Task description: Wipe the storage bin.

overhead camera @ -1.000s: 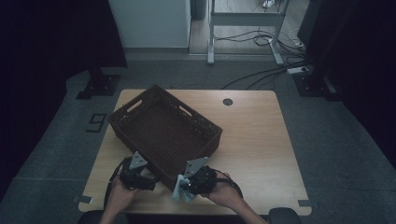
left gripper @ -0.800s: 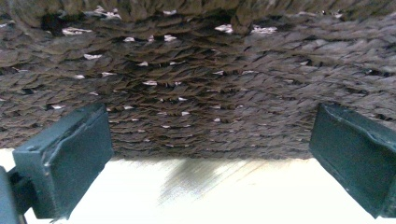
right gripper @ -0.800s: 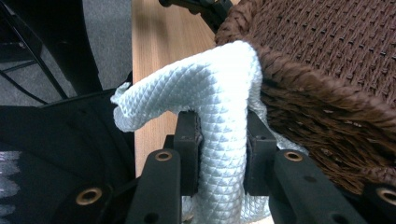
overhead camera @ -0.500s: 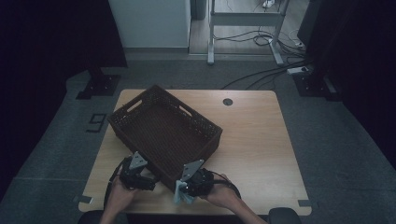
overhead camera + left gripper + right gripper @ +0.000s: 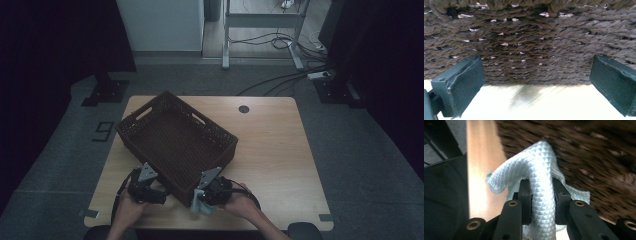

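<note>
Cloth [image 5: 541, 170] sits pinched in my right gripper [image 5: 541, 202] fingers at the bench's near edge, touching the wicker basket [image 5: 175, 135] wall. My left gripper [image 5: 536, 85], fingers spread, faces that wall. Risk: cloth snagging the weave and slipping free.

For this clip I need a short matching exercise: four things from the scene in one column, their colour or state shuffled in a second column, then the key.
Things:
1. left claw
2. right claw
3. basket
4. table

States:
A. dark brown, woven, set at an angle
B. shut on the pale blue cloth
C. light wood, with a round hole near its far edge
D. open, jaws wide apart, facing the basket wall

Pairs: 1-D, 2-B, 3-A, 4-C
</note>
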Tool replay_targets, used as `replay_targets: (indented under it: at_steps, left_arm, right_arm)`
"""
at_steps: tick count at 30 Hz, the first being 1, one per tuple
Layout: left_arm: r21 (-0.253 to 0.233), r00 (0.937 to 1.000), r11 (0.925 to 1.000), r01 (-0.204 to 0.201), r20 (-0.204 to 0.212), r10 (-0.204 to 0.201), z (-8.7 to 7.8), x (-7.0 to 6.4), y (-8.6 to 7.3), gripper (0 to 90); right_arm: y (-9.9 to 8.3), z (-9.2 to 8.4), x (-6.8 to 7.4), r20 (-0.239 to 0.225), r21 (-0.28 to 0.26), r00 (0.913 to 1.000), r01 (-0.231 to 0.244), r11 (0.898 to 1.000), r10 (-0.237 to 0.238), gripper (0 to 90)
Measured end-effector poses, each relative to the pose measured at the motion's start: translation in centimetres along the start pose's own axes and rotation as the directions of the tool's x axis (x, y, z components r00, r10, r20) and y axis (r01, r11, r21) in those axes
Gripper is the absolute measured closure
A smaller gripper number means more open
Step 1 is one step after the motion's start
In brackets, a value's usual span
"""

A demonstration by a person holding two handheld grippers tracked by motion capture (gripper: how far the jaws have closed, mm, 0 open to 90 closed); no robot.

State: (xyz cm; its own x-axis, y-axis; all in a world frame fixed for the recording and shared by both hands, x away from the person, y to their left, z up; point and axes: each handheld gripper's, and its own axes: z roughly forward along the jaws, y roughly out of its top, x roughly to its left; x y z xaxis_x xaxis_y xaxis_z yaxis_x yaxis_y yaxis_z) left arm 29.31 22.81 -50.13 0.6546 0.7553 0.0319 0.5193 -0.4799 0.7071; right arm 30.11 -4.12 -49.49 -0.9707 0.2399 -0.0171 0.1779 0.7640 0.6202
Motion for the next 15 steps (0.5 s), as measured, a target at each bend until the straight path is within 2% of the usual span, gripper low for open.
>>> replay_targets:
  at_steps: [6, 15]
  left_arm:
    - [0.007, 0.9997, 0.9998, -0.018, -0.018, 0.018, 0.1, -0.1, 0.0, 0.0]
    - [0.006, 0.9998, 0.9999, -0.015, -0.015, 0.015, 0.1, -0.1, -0.1, 0.0]
  right_arm:
    - [-0.5, -0.2, -1.1, 0.027, 0.003, 0.9994, -0.023, 1.0, 0.023, 71.9]
    - [-1.3, -0.7, -2.6, 0.068, 0.009, 0.9964, -0.051, 0.999, 0.051, 71.8]
